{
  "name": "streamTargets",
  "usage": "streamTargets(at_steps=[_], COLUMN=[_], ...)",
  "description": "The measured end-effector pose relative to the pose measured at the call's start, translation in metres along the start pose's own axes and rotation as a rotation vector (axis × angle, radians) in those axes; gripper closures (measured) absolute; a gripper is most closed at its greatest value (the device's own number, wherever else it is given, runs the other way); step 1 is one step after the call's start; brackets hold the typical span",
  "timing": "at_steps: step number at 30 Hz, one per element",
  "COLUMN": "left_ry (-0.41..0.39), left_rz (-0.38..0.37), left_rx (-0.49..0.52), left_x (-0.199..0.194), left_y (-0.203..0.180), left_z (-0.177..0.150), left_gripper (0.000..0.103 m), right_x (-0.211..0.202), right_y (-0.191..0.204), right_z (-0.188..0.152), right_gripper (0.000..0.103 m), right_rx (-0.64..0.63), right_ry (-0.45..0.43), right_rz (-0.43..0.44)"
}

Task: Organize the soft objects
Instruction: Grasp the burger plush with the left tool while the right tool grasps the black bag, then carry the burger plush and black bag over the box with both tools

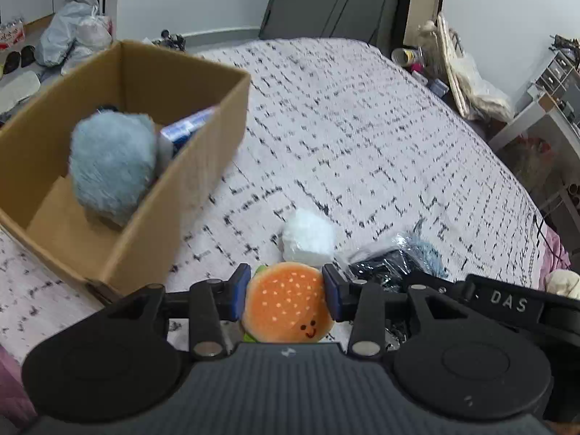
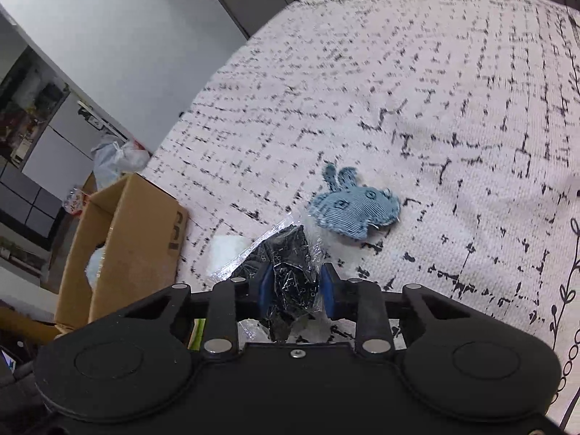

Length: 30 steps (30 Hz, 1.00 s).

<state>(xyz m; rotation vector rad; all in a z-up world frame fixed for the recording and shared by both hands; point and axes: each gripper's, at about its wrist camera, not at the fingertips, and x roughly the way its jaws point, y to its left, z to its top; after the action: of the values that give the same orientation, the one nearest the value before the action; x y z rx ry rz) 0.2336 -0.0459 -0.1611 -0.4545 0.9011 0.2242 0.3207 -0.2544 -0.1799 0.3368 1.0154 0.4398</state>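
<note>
My left gripper (image 1: 286, 295) is shut on a hamburger plush (image 1: 286, 304), orange with a smiling face, held above the bed. A cardboard box (image 1: 203, 152) stands to its left and holds a fluffy blue plush (image 1: 112, 163) and a blue-and-white pack (image 1: 188, 128). My right gripper (image 2: 294, 288) is shut on a black item in clear plastic wrap (image 2: 290, 272). A blue denim rabbit-shaped toy (image 2: 357, 210) lies on the bed just ahead of it. A white soft block (image 1: 308, 239) lies on the bed between the grippers; it also shows in the right wrist view (image 2: 226, 253).
The bed has a white cover with black dashes (image 1: 362, 127). The box shows at the left in the right wrist view (image 2: 119, 253). Bags (image 1: 72, 36) lie on the floor beyond the box. Clutter and drawers (image 1: 558, 79) stand at the right of the bed.
</note>
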Motion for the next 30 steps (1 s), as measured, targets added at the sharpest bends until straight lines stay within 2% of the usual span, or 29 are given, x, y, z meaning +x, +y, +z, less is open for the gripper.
streamTargets(at_steps=[19,30], left_ry=[-0.129,-0.175], left_rz=[-0.015,-0.033], left_rx=[0.021,0.017], left_x=[-0.063,-0.088], left_y=[0.015,0.03], left_z=[0.029,0.042], left_gripper=[0.061,0.061], right_x=[-0.054,-0.076], right_y=[0.025,0.046], right_z=[0.001,-0.002], right_gripper=[0.076,0.076], right_rx=[-0.055,-0.079], right_ry=[-0.197,-0.241], right_rz=[0.095,0.11])
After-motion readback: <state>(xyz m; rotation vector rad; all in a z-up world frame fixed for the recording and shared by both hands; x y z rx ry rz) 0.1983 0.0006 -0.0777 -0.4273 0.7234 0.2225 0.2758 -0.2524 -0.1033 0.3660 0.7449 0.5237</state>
